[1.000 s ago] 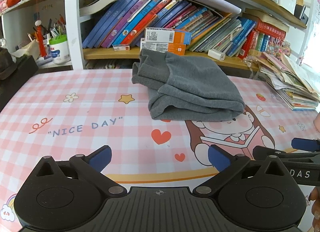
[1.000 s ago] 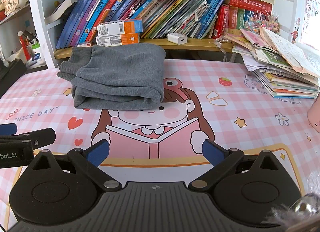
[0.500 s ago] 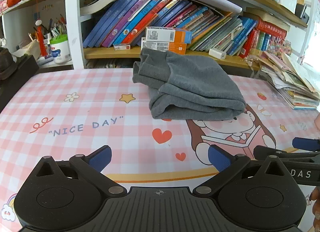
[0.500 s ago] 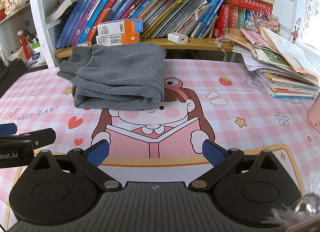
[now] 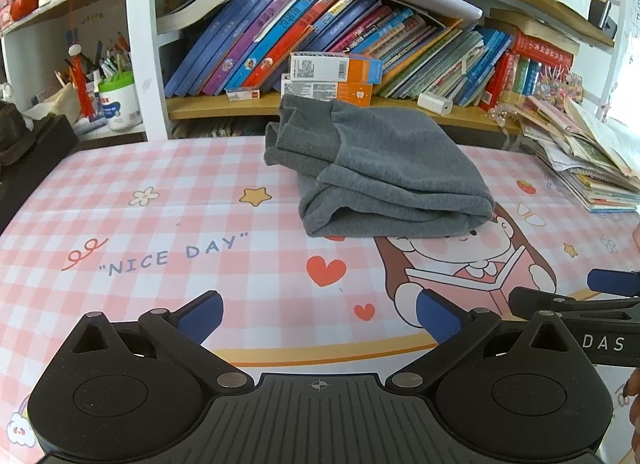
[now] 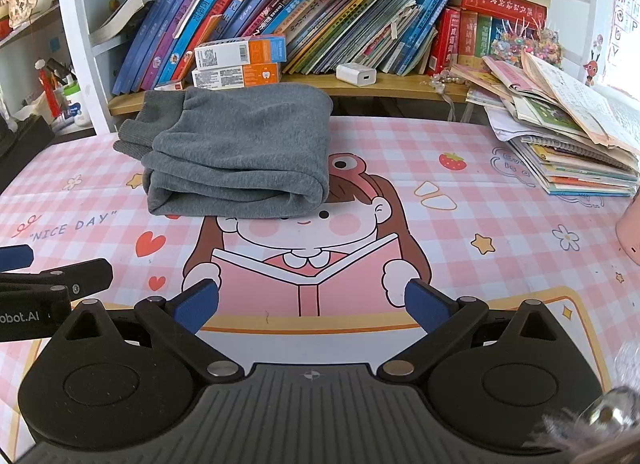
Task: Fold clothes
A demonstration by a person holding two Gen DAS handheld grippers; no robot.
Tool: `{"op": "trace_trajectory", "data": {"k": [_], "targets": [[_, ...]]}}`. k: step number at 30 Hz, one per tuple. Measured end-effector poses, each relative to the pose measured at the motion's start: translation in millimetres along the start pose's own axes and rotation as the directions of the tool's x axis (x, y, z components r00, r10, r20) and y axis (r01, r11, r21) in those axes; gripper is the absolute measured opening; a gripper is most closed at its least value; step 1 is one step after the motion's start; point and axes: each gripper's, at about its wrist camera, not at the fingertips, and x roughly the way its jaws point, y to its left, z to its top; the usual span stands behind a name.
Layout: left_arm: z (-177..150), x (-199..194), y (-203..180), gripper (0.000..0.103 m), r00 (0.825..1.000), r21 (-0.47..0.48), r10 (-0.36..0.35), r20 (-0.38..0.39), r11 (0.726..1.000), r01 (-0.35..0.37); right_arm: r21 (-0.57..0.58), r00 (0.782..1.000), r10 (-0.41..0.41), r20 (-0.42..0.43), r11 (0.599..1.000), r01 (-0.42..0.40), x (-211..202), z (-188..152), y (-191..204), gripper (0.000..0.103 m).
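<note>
The pink checked tablecloth (image 5: 120,224) carries the words "NICE DAY" in quotation marks. On the right gripper (image 5: 608,340), seen from the left wrist, stand the letters "DAS". The left gripper (image 6: 28,316), seen from the right wrist, reads "obot.AI". The book spines' lettering is too small to read.

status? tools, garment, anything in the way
Left tool open, empty; right tool open, empty. Grey garment folded on the mat, clear of both. Nothing between tools and garment.
</note>
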Motion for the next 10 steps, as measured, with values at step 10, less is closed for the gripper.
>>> {"op": "trace_trajectory", "data": {"k": [10], "targets": [[0.8,0.3,-0.7,0.103,0.999,-0.003,-0.033,0.01,0.999,0.033,-0.003,1.0,0.001,-0.01,1.0,-0.001,4.4,0.9,0.1,0.1]]}}
